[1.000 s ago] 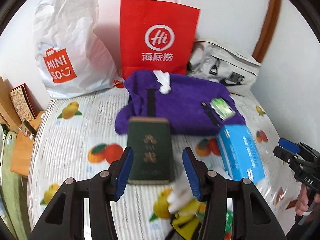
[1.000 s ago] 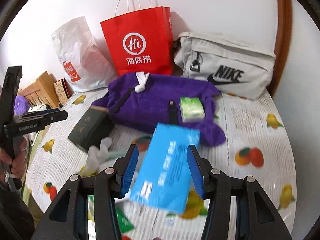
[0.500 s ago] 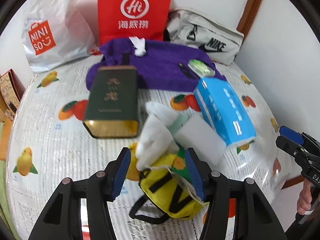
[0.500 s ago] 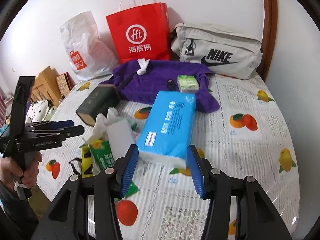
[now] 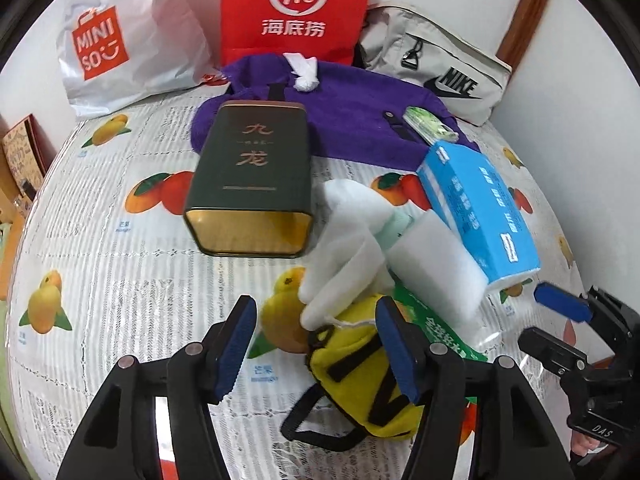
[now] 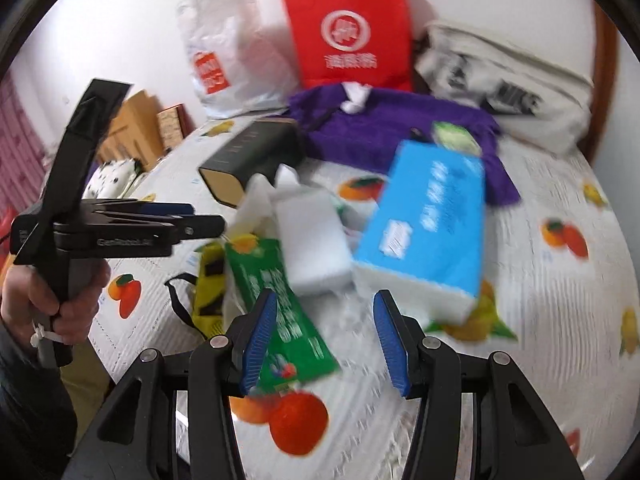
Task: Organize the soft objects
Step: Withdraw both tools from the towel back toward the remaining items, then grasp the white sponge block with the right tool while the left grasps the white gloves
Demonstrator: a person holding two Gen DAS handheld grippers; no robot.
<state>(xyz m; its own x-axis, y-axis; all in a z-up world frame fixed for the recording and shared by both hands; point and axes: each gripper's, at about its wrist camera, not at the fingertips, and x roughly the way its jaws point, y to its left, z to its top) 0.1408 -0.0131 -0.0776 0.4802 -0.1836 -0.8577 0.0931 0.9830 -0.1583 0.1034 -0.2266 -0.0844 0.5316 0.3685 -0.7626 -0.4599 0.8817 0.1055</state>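
A table (image 5: 100, 240) under a fruit-print cloth is shown, with things ordered by size. Against the far wall stand a white bag (image 5: 120, 40), a red bag (image 5: 298, 8) and a grey pouch (image 5: 436, 68). A purple cloth (image 5: 344, 112) is spread in front of them, a small green pack (image 5: 430, 128) resting on it. A dark tin (image 5: 252, 176) lies on its side, its far end on the cloth's near edge. A blue tissue pack (image 5: 480, 208) lies tilted to the right, its near end propped on the central heap. In that heap a white sponge (image 5: 434, 268), a white glove (image 5: 348, 248), a green packet (image 6: 276, 300) and a yellow pouch (image 5: 360, 380) are piled touching one another. The left tongs (image 5: 316, 344) have just been opening and are held apart over the yellow pouch and glove, the pads pressing on neither. The right tongs (image 6: 326, 344) are seen parted above the green packet's edge, nothing gripped. A hand (image 6: 60, 300) is seen holding the left tool.
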